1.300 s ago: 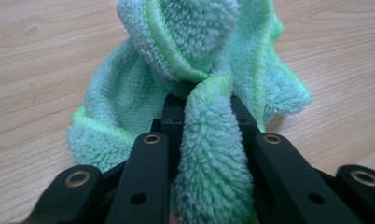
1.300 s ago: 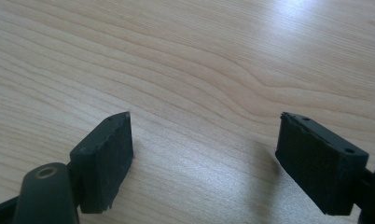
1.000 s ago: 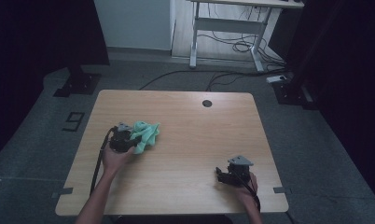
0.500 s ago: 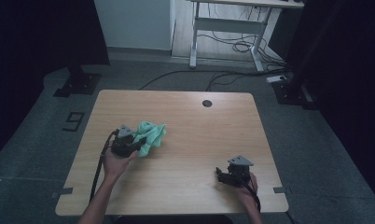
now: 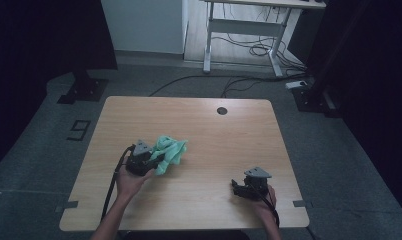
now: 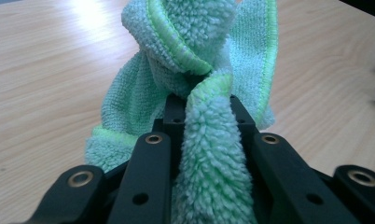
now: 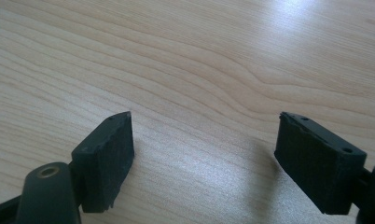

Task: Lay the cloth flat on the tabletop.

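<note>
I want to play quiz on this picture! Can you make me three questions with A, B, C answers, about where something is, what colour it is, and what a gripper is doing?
1. Where is the cloth?
A. on the floor
B. at the left gripper
C. by the table's far hole

2. What colour is the cloth?
A. mint green
B. red
C. black

3. How is the right gripper?
A. shut on the cloth
B. holding a cup
C. open

Answers: B, its jaws pinch a fold of it; A, mint green pile with a brighter hem; C, bare table shows between its jaws.

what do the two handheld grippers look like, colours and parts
Both are black. The left gripper and right gripper each carry a grey three-cornered plate on top and trail a black cable. The flat jaw arms have round screw holes. Forearms are bare, no sleeves.
</note>
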### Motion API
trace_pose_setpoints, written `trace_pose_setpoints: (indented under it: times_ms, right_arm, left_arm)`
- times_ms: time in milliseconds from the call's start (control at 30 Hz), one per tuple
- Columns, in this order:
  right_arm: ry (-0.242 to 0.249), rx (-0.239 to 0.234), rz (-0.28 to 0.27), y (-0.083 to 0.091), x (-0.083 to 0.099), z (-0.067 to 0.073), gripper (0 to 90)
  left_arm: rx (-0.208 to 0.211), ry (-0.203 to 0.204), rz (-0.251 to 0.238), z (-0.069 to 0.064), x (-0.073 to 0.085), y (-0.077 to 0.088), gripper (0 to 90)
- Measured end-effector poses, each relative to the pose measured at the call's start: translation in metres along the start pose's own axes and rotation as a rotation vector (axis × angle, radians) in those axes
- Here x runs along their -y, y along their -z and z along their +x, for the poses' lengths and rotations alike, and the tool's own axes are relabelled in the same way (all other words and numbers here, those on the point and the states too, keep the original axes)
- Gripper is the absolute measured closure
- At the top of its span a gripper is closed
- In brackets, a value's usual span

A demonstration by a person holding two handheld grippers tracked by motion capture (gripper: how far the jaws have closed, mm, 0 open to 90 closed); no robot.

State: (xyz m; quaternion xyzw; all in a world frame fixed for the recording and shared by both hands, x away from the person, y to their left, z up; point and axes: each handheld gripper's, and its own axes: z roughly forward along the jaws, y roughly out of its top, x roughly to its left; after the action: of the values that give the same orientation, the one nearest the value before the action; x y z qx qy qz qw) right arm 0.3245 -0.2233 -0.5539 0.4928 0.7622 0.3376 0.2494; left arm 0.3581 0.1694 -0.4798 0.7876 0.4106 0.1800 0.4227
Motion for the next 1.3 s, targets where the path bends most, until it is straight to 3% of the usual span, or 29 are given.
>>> trace_pose_setpoints:
  times_ms: [33, 500, 833, 1033, 1300]
  right_arm:
    - [-0.002, 0.000, 0.000, 0.000, 0.000, 0.000, 19.9]
    - [-0.001, -0.009, -0.014, 0.002, -0.001, 0.002, 21.2]
    - [-0.007, -0.023, -0.038, 0.006, -0.004, 0.005, 21.6]
    - [-0.015, -0.043, -0.050, 0.008, -0.006, 0.007, 23.2]
    - [-0.010, -0.073, -0.086, 0.013, -0.012, 0.014, 26.1]
  left_arm:
    - [0.019, -0.001, -0.001, -0.006, 0.001, 0.000, 75.5]
    - [0.082, 0.000, 0.037, -0.045, 0.023, -0.015, 75.2]
    - [0.093, -0.016, 0.066, -0.070, 0.034, -0.030, 74.6]
    - [0.091, -0.024, 0.106, -0.077, 0.040, -0.042, 73.2]
    - [0.090, -0.022, 0.114, -0.080, 0.043, -0.047, 73.0]
